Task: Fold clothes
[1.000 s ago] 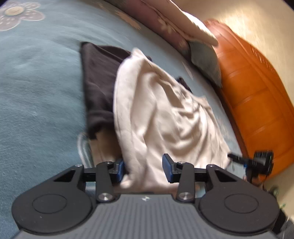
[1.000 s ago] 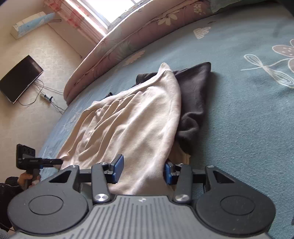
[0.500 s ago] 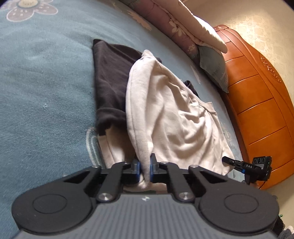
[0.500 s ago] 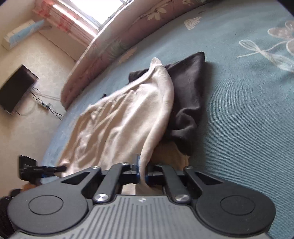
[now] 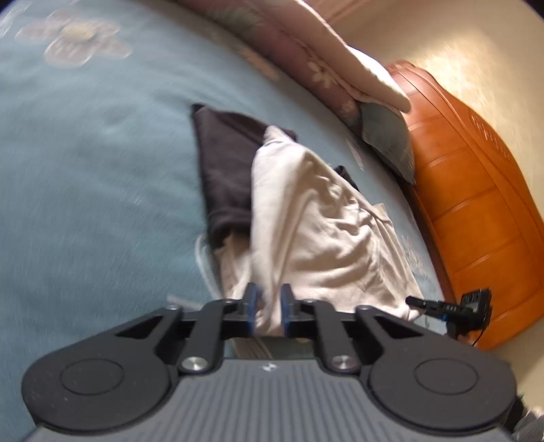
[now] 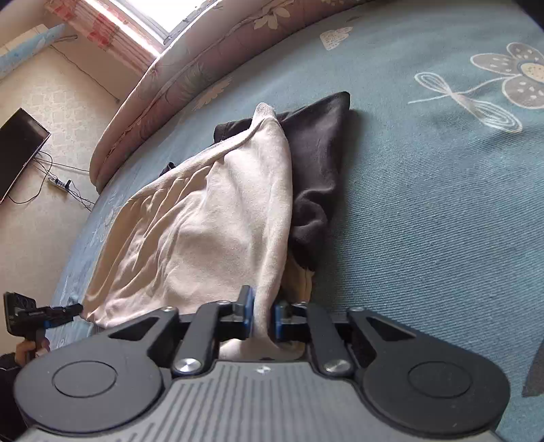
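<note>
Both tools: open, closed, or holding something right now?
Left tool: jaws opening, cream garment bunched between them, pads on the cloth.
Right tool: jaws opening, same cream garment's edge between them.

Daylight is admitted through the window (image 6: 136,20), blown out to white. Left wrist view is smeared by motion blur; right wrist view is sharp. Fisheye curvature is seen at all edges.

Cream garment (image 5: 326,238), plain, wrinkled. Dark brown-black garment (image 5: 224,170) beneath, plain. Bed (image 6: 442,221) cover teal-blue, printed with pale grey-white flowers and looping line motifs. Rolled quilt (image 6: 176,78) mauve-pink with pale leaf and flower print. Headboard (image 5: 476,204) glossy orange wood. Gripper bodies black, pads blue.
</note>
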Motion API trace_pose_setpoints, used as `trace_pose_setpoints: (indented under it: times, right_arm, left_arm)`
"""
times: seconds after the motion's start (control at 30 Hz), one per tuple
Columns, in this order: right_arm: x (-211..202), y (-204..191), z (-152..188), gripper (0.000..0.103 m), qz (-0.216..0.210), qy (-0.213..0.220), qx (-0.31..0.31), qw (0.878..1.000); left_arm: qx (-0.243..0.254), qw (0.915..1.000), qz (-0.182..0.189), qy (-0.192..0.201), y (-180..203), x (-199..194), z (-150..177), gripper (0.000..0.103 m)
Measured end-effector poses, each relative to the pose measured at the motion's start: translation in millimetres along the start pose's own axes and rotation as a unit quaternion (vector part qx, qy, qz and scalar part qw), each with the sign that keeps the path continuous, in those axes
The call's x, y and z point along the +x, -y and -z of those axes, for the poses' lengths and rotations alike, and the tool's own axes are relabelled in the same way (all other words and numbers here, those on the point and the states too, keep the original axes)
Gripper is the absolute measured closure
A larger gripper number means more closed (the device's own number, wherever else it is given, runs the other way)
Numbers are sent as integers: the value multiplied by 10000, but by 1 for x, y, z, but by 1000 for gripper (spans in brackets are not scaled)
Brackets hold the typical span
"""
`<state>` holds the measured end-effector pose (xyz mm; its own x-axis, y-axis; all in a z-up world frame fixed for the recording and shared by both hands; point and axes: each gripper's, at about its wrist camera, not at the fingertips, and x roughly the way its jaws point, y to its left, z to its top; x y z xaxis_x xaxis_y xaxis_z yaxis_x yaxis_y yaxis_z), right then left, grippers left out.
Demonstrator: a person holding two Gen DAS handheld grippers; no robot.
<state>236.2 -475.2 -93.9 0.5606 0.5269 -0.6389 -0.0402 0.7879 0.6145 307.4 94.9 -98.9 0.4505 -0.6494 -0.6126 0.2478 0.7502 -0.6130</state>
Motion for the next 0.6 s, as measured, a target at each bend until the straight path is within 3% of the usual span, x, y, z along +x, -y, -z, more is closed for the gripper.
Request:
trace_pose_setpoints:
  times: [0.03, 0.13, 0.23, 0.27, 0.43, 0.5, 0.6]
  right_arm:
    - [-2, 0, 0, 80, 26, 7, -2, 10000]
    - [-7, 3, 1, 80, 89, 68, 35, 9999]
    - [-10, -2, -3, 75, 113, 153, -15, 9998]
    - [-11, -4, -5, 71, 115, 178, -47, 9998]
    - [-16, -19, -32, 69, 389, 374, -529, 9971]
    - [-16, -19, -49, 58, 331, 540, -595, 9962]
    - [1, -14, -78, 55, 238, 628, -588, 9960]
  left_arm:
    - [167, 9998, -74, 15, 5, 1, -6, 71]
    - [484, 9987, -139, 78, 16, 9, -25, 70]
    - [698, 9974, -150, 105, 24, 31, -51, 56]
    - [704, 9973, -176, 111, 24, 40, -60, 56]
    - [522, 9985, -120, 64, 18, 84, -94, 53]
    - [454, 9987, -226, 13, 13, 101, -101, 53]
    - [311, 9989, -334, -52, 4, 118, -107, 52]
